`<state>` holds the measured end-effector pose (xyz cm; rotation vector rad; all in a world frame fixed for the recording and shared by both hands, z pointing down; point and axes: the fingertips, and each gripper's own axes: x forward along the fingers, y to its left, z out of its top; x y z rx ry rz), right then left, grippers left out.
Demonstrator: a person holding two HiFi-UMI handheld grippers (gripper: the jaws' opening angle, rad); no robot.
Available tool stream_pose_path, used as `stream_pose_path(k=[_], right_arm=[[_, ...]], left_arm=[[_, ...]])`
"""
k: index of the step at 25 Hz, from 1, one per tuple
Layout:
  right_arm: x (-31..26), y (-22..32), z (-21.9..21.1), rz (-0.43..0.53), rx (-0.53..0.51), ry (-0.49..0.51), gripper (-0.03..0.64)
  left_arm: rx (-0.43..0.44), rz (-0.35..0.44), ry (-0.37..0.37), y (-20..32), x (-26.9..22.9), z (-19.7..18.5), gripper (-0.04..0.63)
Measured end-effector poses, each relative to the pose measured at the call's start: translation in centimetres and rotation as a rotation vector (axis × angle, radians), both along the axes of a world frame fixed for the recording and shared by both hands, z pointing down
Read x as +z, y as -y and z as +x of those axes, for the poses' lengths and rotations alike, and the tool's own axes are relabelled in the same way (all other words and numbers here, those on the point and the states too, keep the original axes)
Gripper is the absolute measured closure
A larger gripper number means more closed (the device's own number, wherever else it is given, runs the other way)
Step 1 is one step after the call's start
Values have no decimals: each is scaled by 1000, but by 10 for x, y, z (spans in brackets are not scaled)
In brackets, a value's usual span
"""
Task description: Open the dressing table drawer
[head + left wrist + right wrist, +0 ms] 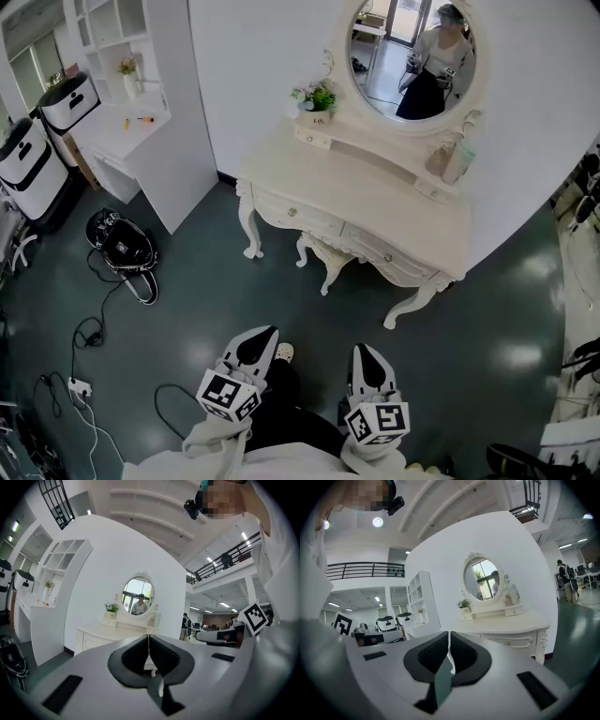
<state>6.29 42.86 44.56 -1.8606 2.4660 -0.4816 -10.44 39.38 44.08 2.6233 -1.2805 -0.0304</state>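
The cream dressing table [375,202] stands against the white wall under an oval mirror [412,56]. Two drawers run along its front, each with a small knob: the left drawer [292,212] and the right drawer [387,257]. Both look closed. A matching stool [328,255] is tucked beneath. My left gripper [270,331] and right gripper [362,350] are held low, well short of the table, pointing toward it. In the left gripper view the left gripper [148,636] is shut and empty, with the table [105,632] far ahead. The right gripper [449,633] is also shut and empty, the table [511,626] ahead to its right.
A small potted plant [319,97] and a bottle [456,159] sit on the table's raised shelf. A white shelving unit [141,112] stands to the left with black-and-white cases [37,159] beyond it. A black bag [122,244], cables and a power strip [80,384] lie on the dark floor.
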Motion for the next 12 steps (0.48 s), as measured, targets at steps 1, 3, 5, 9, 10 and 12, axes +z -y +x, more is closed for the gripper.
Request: stream_pose_path(k=[1,3,5,9,10,12], right_arm=[[-2,10,1,3,-5,-1,580],[-5,29,0,12,-14,-4,580],[-9,48,-2,20,-18,-4,580],[-17,81,-7,14,-5,6,580],[-18,89,-7,16,-2,5,580],[-21,106,-7,20,7,5,580]], left_arm=[[7,4,0,8,-2,3,577],[26,15,3,24,-6,10,577],[40,22,3,42,-10,14,577],[64,21,10,75,-15,15,577],[69,22,10,84,-16,15,577],[76,24,8,101,-19,14,577]])
